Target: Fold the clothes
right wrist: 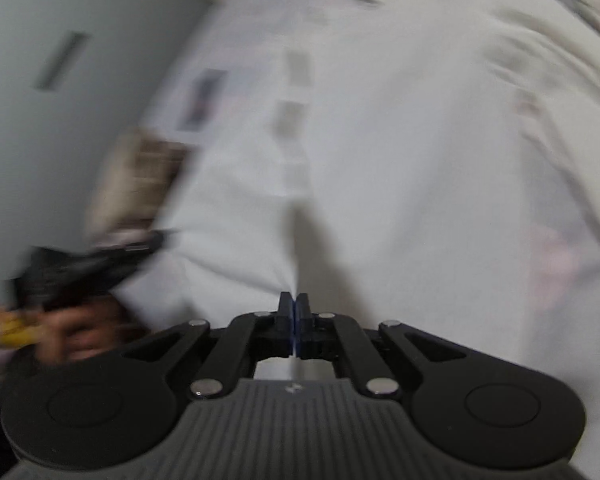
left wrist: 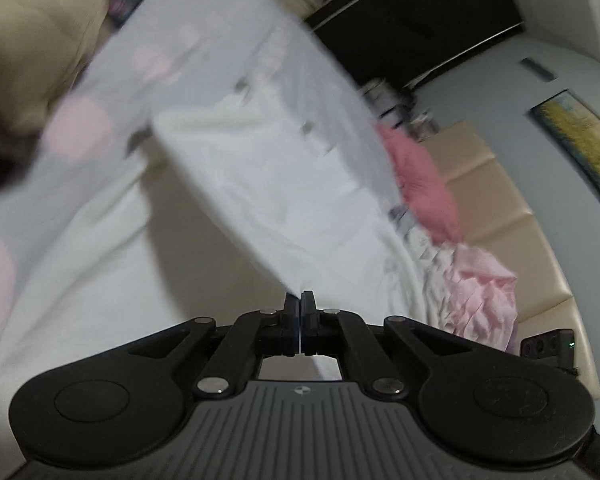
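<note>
Left gripper [left wrist: 301, 300]: jaws closed, pinching a corner of the white cloth [left wrist: 268, 184]. Cloth fans out from the jaws, up and to the left, lifted and stretched, badly motion-blurred. Faint pink blotches and small grey marks on it; can't tell what they are.

Left wrist view, left to right of the jaws: beige cushion [left wrist: 32, 40] far upper left, behind the cloth. White sheet [left wrist: 80, 280] below and left of the jaws, under the lifted cloth. Right of the jaws, a crumpled clothes pile on the sheet: dark pink garment [left wrist: 420, 176] further out, pale pink garment [left wrist: 484, 292] nearer, just right of the jaws, with white crumpled fabric between them. Beyond the pile, a cream padded headboard [left wrist: 500, 208]. Far right, a framed picture [left wrist: 580, 140] on the grey wall. Dark shelving [left wrist: 412, 28] top centre-right.

Right gripper [right wrist: 295, 302]: jaws closed, gripping the same kind of white cloth [right wrist: 380, 140] at an edge; fabric puckers into the jaw tips and spreads up and away, filling most of the view. Heavy blur.

Right wrist view, left to right: grey wall [right wrist: 40, 120] upper left. Lower left of the jaws, a person's hand [right wrist: 84, 332] holding the other gripper [right wrist: 80, 264], blurred; can't tell its jaw state from this view. Cloth continues right of the jaws to the frame edge, creased at upper right
</note>
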### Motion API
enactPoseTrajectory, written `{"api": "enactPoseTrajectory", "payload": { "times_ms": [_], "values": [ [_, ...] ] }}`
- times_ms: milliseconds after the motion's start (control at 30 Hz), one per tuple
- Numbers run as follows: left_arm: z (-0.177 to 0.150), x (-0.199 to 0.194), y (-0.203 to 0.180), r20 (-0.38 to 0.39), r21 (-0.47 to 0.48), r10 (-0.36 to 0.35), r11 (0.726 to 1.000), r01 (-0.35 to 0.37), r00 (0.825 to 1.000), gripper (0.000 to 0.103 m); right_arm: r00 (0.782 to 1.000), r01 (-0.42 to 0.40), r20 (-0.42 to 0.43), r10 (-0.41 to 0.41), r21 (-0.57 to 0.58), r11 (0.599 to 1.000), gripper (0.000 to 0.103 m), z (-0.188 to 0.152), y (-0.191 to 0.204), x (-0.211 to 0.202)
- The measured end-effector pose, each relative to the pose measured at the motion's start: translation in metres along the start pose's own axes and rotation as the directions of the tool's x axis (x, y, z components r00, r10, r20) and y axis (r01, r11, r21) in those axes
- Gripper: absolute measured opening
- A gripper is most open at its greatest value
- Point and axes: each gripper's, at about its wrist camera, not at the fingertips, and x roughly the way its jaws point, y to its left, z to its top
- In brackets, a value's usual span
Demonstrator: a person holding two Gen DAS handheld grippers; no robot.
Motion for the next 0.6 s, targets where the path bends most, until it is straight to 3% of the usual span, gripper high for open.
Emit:
{"api": "enactPoseTrajectory", "payload": {
  "times_ms": [67,100,133,167,233,267,300,433,600],
  "values": [
    [-0.009,0.023,0.01,-0.072,0.013,0.099,0.995,-0.099,0.992,0.0,0.99,0.139,-0.022,-0.14,-0.029,0.99,0.005,-0.007,-0.003,0.017],
    [-0.014,0.028,0.016,-0.07,0.006,0.135,0.991,-0.135,0.988,0.0,0.979,0.199,-0.031,-0.202,-0.063,0.978,0.007,-0.011,-0.001,0.023],
    [-0.018,0.027,0.022,-0.061,-0.024,0.125,0.992,-0.127,0.99,0.0,0.966,0.251,-0.037,-0.255,-0.097,0.963,0.009,-0.015,0.001,0.029],
    [-0.022,0.027,0.028,-0.051,-0.053,0.115,0.992,-0.118,0.992,0.0,0.967,0.248,-0.03,-0.253,-0.121,0.961,0.014,-0.017,0.004,0.027],
    [-0.024,0.023,0.035,-0.026,-0.093,0.103,0.99,-0.105,0.994,0.014,0.979,0.2,-0.015,-0.204,-0.137,0.97,0.054,-0.02,0.007,0.019],
    [-0.023,0.02,0.036,-0.012,-0.106,0.1,0.989,-0.101,0.995,0.019,0.987,0.16,-0.006,-0.162,-0.132,0.978,0.057,-0.021,0.008,0.013],
    [-0.023,0.017,0.037,0.001,-0.117,0.094,0.989,-0.093,0.996,0.022,0.992,0.123,0.0,-0.124,-0.128,0.984,0.058,-0.022,0.008,0.009],
    [-0.03,0.013,0.024,0.001,-0.106,0.034,0.994,-0.034,0.999,0.022,0.992,0.109,-0.043,-0.115,-0.122,0.987,0.058,-0.029,0.005,0.016],
    [-0.049,0.042,0.005,-0.111,-0.058,0.033,0.998,-0.04,0.993,0.023,0.989,0.101,-0.1,-0.111,-0.094,0.99,0.056,-0.045,-0.003,0.037]
  ]
}}
